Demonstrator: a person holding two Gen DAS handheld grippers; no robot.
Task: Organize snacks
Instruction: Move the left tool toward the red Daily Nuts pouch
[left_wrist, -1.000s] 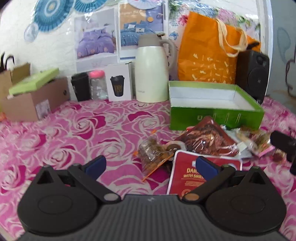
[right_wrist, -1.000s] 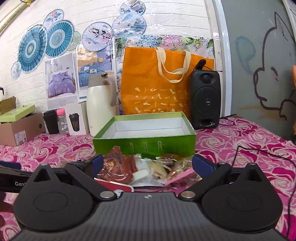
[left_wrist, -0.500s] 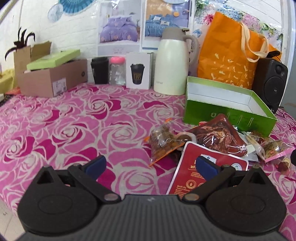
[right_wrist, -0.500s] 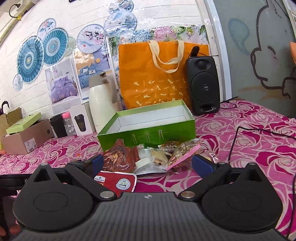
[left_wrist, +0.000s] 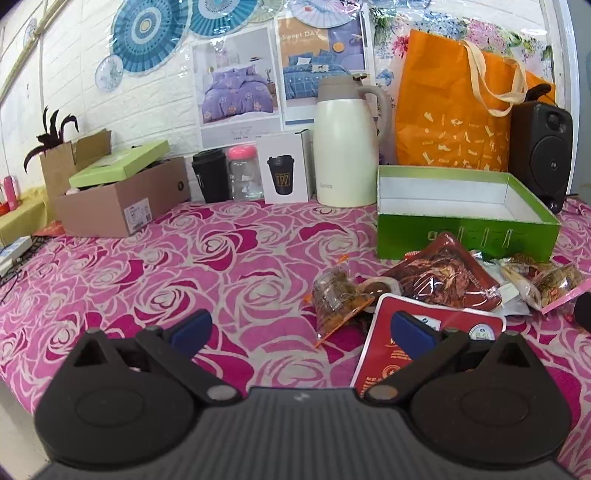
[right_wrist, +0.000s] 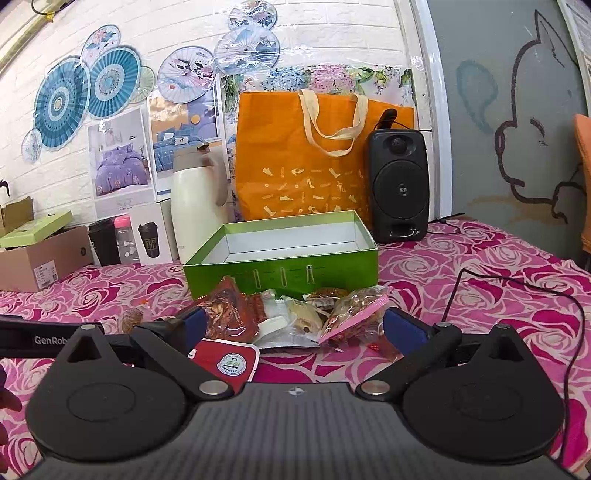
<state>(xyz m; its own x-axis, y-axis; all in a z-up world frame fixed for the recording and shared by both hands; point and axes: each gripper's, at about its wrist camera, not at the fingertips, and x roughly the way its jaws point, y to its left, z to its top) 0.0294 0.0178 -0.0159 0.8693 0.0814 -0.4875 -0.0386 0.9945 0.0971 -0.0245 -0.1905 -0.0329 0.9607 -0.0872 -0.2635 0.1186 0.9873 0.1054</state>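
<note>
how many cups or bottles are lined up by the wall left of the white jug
2 real ones: a black cup and, right of it, a clear bottle with a pink lid. The white box next along only pictures a cup. Others may be hidden.

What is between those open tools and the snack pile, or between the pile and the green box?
Nothing visible. The snack pile lies just ahead of the right tool; the green box, open-topped, sits directly behind it.

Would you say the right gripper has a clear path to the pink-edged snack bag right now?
Probably yes: the right gripper is open, and the pink-edged snack bag lies on top at the pile's near edge, just ahead of its fingers, uncovered.
</note>
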